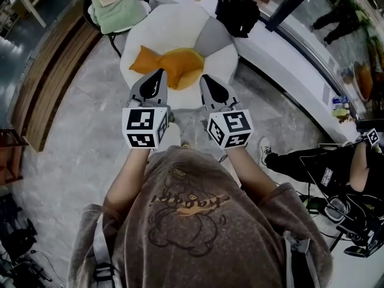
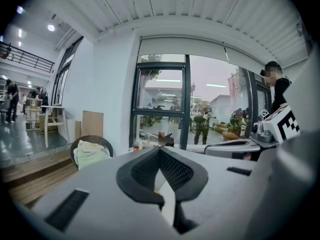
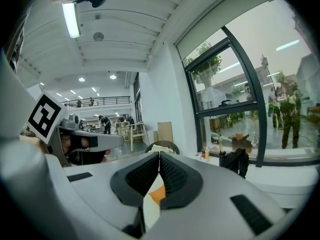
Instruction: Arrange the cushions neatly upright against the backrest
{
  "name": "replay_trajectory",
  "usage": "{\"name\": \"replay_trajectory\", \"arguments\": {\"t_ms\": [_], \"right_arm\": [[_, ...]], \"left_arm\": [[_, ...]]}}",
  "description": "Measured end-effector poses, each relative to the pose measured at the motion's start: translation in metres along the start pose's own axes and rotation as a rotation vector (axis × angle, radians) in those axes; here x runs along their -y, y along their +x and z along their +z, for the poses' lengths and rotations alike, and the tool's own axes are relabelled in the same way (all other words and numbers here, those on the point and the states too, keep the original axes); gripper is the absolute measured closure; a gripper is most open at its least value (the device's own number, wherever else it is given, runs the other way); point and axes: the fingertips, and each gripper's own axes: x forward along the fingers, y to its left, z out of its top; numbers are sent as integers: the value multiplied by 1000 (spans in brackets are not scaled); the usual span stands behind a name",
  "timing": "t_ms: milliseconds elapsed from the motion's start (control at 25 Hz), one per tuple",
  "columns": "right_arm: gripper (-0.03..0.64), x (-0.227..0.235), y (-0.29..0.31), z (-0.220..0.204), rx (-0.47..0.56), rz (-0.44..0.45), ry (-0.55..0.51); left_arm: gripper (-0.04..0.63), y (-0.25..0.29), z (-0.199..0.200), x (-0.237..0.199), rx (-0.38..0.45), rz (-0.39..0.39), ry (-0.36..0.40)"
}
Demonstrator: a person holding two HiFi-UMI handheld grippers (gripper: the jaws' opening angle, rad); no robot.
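Two orange cushions (image 1: 165, 65) lie flat and rumpled on the seat of a round white armchair (image 1: 180, 23), in front of its backrest; a grey cushion (image 1: 215, 38) leans at the backrest's right. My left gripper (image 1: 159, 74) and right gripper (image 1: 204, 78) hover side by side just short of the chair's front edge, both shut and empty. In the right gripper view a sliver of orange cushion (image 3: 158, 194) shows beneath the closed jaws of the right gripper (image 3: 159, 155). In the left gripper view the left gripper (image 2: 159, 149) shows its tips pressed together.
A dark wicker chair with a green towel (image 1: 118, 9) stands left of the armchair. A black bag (image 1: 237, 14) rests on the white window ledge at right. A second person (image 1: 327, 164) with cables and gear is at the far right. Wooden decking (image 1: 54, 59) runs along the left.
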Motion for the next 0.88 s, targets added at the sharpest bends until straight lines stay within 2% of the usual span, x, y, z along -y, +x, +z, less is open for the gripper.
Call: {"name": "replay_trajectory", "arguments": {"t_ms": [320, 880], "right_arm": [[597, 19, 39, 8, 0, -6, -4], [597, 50, 144, 29, -13, -23, 20]], "left_arm": [[591, 49, 10, -17, -4, -28, 0], [591, 141, 32, -79, -37, -76, 28]]}}
